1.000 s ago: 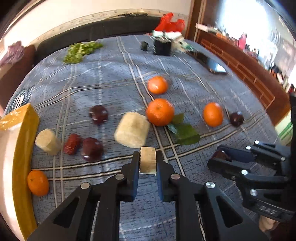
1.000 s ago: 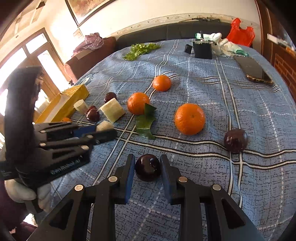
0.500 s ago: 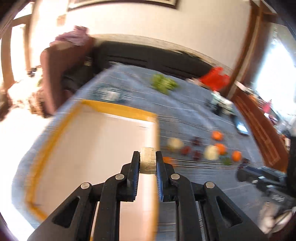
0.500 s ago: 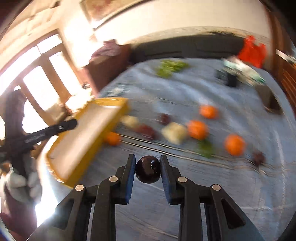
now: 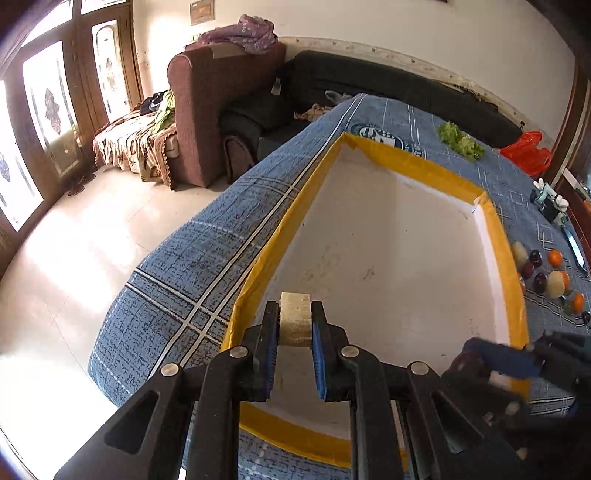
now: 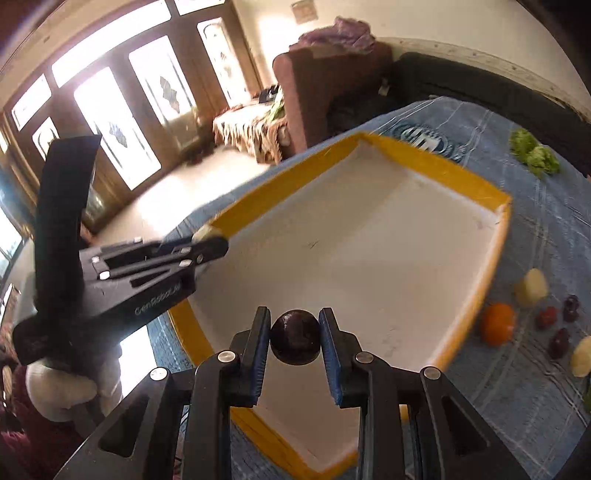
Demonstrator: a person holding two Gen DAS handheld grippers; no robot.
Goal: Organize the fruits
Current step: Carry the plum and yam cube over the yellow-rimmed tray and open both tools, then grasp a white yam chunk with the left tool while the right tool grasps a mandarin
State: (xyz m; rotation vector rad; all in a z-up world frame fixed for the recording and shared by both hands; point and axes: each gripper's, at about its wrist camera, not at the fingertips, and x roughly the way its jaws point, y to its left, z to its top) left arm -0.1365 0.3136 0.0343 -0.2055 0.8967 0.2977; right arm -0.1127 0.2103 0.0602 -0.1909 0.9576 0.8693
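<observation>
Blue cloth (image 5: 177, 266); gloved hand (image 6: 59, 387) only in right view.

Brown upholstered armchair (image 5: 207, 110) with purple floral cloth (image 5: 243, 31) draped on top, black sofa (image 5: 399, 88) behind the blue checked tablecloth (image 5: 207, 243). Red plastic bag (image 5: 526, 153) at far edge; tall wood-framed glass doors (image 6: 122, 110) left.

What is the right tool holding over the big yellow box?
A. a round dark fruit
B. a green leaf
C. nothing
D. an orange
A: the right tool is shut on a round dark fruit, held above the white floor of the yellow box.
</observation>
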